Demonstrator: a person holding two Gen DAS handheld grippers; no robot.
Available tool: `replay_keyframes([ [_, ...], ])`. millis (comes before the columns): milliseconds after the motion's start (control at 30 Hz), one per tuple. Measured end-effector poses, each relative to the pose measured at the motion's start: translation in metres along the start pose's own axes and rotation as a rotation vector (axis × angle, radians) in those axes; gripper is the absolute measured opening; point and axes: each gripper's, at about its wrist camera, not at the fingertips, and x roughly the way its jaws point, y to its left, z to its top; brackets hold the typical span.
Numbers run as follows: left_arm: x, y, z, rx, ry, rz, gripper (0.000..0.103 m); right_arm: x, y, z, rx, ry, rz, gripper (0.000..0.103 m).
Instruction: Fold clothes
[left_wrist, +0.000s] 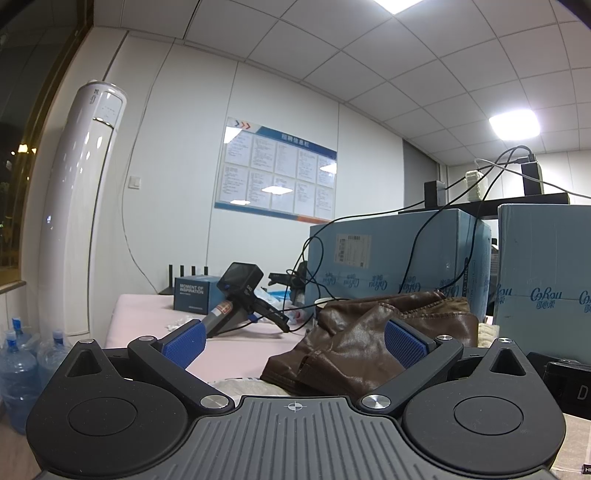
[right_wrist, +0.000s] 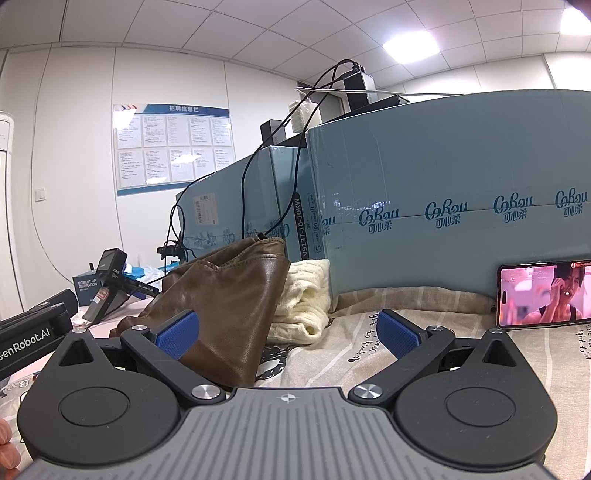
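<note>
A brown leather garment (left_wrist: 354, 343) lies crumpled on the table, also in the right wrist view (right_wrist: 229, 302). A cream knitted garment (right_wrist: 303, 302) lies bunched to its right, against the blue boxes. My left gripper (left_wrist: 293, 341) is open and empty, just in front of the brown garment, its right pad (left_wrist: 404, 341) over the leather. My right gripper (right_wrist: 288, 332) is open and empty, its left pad (right_wrist: 177, 334) over the garment's near edge.
Large blue cartons (right_wrist: 443, 206) stand behind the clothes, with black cables (left_wrist: 417, 243) draped over them. A phone (right_wrist: 546, 293) playing video leans on a carton. A spare gripper device (left_wrist: 240, 295) and small blue box (left_wrist: 194, 293) lie on the pink cloth (left_wrist: 236, 350). A patterned sheet (right_wrist: 461, 332) covers the right.
</note>
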Motion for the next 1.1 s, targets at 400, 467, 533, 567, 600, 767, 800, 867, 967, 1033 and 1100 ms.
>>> replay_keyframes([
  [400,0.0003,0.0001,0.0002,0.002,0.003,-0.002,0.103,0.0,0.0002,-0.0002,0.0,0.0,-0.001,0.103],
  [467,0.0006,-0.0001,0.0001,0.003,0.004,-0.003,0.103,0.0001,0.0002,-0.0001,0.0,0.0,-0.001,0.103],
  [533,0.0007,0.0003,0.0001,0.004,0.003,-0.003,0.103,0.0001,0.0001,-0.0001,0.0,0.0,-0.001,0.103],
  [567,0.0008,0.0005,0.0001,0.004,0.003,-0.003,0.103,0.0001,0.0001,-0.0001,0.0,0.0,-0.001,0.103],
  [600,0.0009,0.0004,0.0001,0.004,0.004,-0.003,0.103,0.0002,0.0001,-0.0001,0.0,0.0,-0.001,0.103],
  [767,-0.0002,0.0009,-0.0002,0.004,0.002,-0.003,0.103,0.0001,0.0,0.0,0.0,0.0,-0.001,0.103],
  [800,-0.0001,0.0008,-0.0002,0.004,0.002,-0.003,0.103,0.0001,-0.0001,0.0,0.0,0.0,0.0,0.103],
  [867,-0.0003,0.0007,-0.0003,0.005,0.002,-0.003,0.103,0.0001,0.0,0.0,0.0,0.0,-0.001,0.103],
  [967,-0.0008,0.0004,-0.0005,0.008,0.0,-0.003,0.103,0.0004,0.0001,-0.0001,0.0,0.001,-0.001,0.103],
  [1033,-0.0007,-0.0001,-0.0006,0.009,0.0,-0.004,0.103,0.0002,0.0,-0.0004,0.0,0.001,-0.001,0.103],
  [1100,-0.0002,-0.0003,-0.0006,0.01,0.0,-0.005,0.103,0.0002,0.0001,-0.0009,0.001,0.001,0.0,0.103],
])
